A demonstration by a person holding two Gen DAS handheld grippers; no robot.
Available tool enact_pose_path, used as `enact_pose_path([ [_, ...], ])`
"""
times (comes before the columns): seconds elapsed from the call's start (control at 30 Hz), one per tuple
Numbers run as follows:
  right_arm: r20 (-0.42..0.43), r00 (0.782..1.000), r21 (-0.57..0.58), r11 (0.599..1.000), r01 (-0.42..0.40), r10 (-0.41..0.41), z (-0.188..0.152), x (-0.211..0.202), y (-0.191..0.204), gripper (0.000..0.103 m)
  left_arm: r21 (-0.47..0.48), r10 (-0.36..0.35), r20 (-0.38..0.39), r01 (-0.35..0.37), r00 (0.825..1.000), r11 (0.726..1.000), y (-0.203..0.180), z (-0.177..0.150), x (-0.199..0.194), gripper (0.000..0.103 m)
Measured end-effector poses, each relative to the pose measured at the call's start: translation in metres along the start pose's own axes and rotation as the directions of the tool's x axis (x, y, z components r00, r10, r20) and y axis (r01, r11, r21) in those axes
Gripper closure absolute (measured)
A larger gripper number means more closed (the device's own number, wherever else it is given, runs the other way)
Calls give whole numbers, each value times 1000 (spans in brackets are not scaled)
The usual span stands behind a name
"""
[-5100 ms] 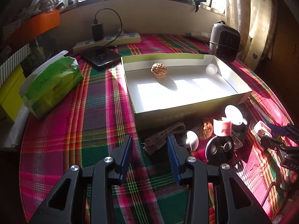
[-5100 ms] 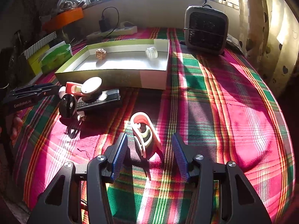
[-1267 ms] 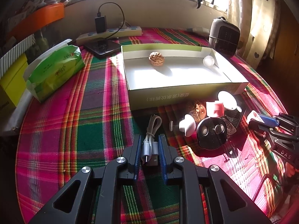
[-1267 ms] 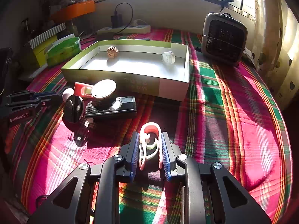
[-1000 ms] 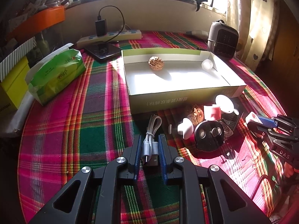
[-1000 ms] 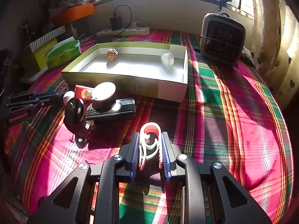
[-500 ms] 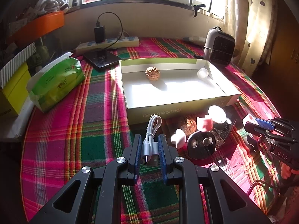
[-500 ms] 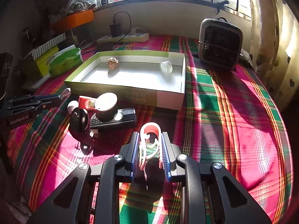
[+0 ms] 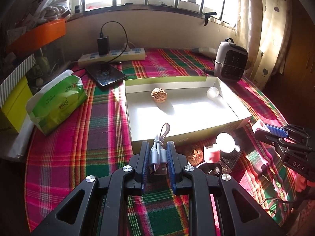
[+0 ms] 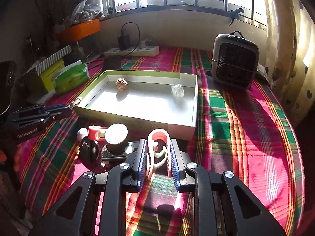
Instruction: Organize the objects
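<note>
Partly behind your clamped jaws, the open box (image 9: 183, 131) fills mid-frame. Your left gripper (image 9: 157, 158) pinches the coiled cable (image 9: 157, 153), plugs half hidden; your right gripper (image 10: 158, 155) squeezes a pink clip (image 10: 157, 137), its lower end cut off.

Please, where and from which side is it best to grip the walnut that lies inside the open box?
Probably grip the walnut across its rounded middle, coming from above. It lies alone on the floor of the box, close to the far wall, so the walls would block a low approach. Both grippers are occupied now.
</note>
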State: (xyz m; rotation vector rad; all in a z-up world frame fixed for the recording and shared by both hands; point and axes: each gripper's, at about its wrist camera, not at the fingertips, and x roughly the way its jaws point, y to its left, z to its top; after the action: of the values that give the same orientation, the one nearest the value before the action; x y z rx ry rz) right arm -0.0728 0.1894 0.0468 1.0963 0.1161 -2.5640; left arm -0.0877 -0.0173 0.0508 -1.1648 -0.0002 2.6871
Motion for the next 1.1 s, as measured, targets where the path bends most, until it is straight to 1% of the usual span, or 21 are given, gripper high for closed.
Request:
enact_pose_path([
  [0.2, 7, 1000, 6, 1000, -18, 18, 20, 8, -1, 79, 12, -4, 7, 3, 1000, 1000, -3, 12, 6, 87],
  [0.37, 5, 1000, -7, 1000, -26, 26, 36, 21, 1, 79, 1, 5, 9, -5, 1000, 1000, -1, 20, 15, 87],
  [0.5, -8, 999, -10, 999, -39, 39, 49, 34, 1, 79, -3, 0, 7, 0, 1000, 1000, 0, 28, 22, 87],
  [0.67, -20, 999, -12, 999, -47, 46, 65, 49, 0, 79, -29, -14, -19, 13, 1000, 999, 3, 37, 37, 87],
  [0.9, -44, 997, -23, 998, -63, 62, 83, 72, 1, 79, -40, -6, -37, 4, 999, 999, 6, 46, 55, 87],
  [1.1, -89, 993, -23, 996, -85, 83, 95, 97, 5, 79, -52, -2, -53, 0, 999, 999, 9, 50, 69, 87],
])
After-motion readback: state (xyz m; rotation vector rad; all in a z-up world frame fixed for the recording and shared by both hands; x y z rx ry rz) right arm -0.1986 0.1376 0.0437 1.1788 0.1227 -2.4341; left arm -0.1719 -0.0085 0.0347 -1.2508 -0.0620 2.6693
